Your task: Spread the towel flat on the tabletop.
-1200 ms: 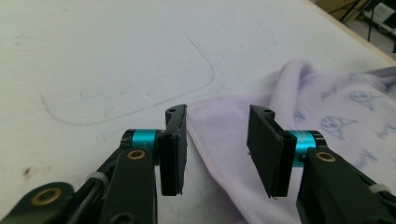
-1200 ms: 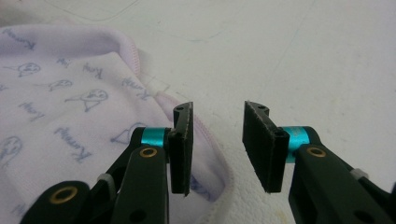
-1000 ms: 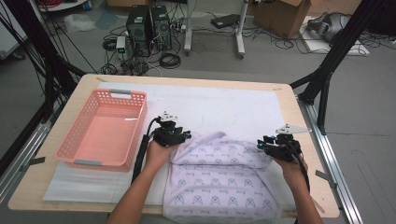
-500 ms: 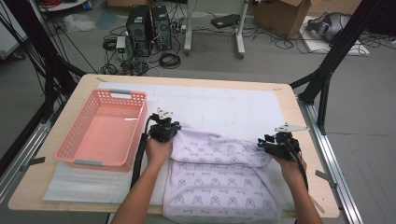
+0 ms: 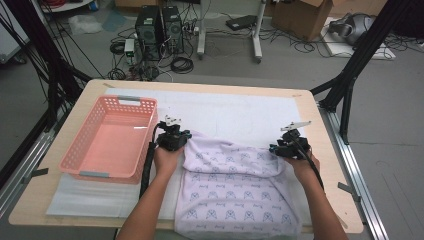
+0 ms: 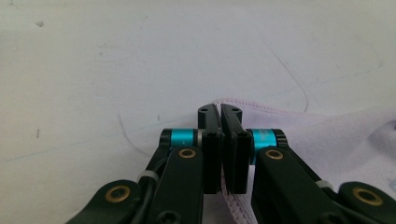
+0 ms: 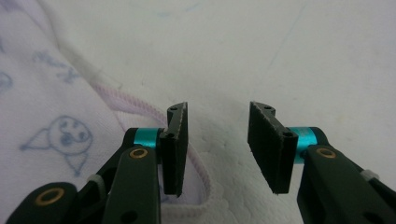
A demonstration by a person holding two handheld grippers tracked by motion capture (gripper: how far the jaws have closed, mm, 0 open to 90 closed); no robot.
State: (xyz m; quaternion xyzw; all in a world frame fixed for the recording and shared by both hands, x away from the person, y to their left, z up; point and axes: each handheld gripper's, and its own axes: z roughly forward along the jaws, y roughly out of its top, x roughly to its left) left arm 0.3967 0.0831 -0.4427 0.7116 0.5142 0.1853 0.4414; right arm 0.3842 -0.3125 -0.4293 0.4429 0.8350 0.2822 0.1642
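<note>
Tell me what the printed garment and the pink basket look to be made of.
Garment: soft knit fabric, probably cotton, matte; it drapes in folds and has a stitched hem.
Basket: moulded plastic, slightly glossy; rigid walls with regular slots and a faint sheen on its floor.

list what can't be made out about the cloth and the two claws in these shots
- Lilac printed cloth: near edge cut off by the high view's bottom.
- Hem inside the shut left claw: hidden by its jaws, left gripper view.
- Right claw: gap too small in the high view.
</note>
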